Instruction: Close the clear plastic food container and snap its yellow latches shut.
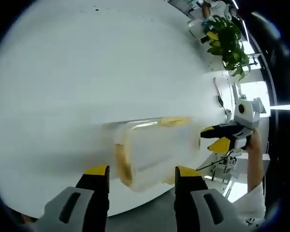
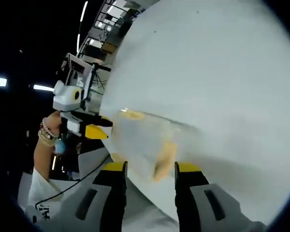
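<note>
In the left gripper view the clear plastic food container [image 1: 154, 152] lies blurred on the white surface [image 1: 87, 82], close to that surface's near edge, and serves as the landmark. The left gripper [image 1: 141, 174] reaches toward it with its yellow-tipped fingers [image 1: 97, 171] spread apart, one on either side of the container's near end, holding nothing. A yellow latch [image 1: 123, 166] runs along the container's near-left side and another [image 1: 174, 121] along its far edge. The right gripper [image 1: 217, 139] comes in beside the container's right end, held by a hand [image 1: 255, 142]; its yellow tips are a little apart. A leafy plant [image 1: 227, 41] stands well beyond the container. In the right gripper view the same container [image 2: 142, 145] sits at the surface's [image 2: 222, 72] edge, just ahead of the right gripper [image 2: 150, 168], whose fingers [image 2: 115, 167] stand apart with the container's near end between them. The left gripper [image 2: 94, 128] points at the container's left side, in a hand [image 2: 50, 125] wearing bracelets.
</note>
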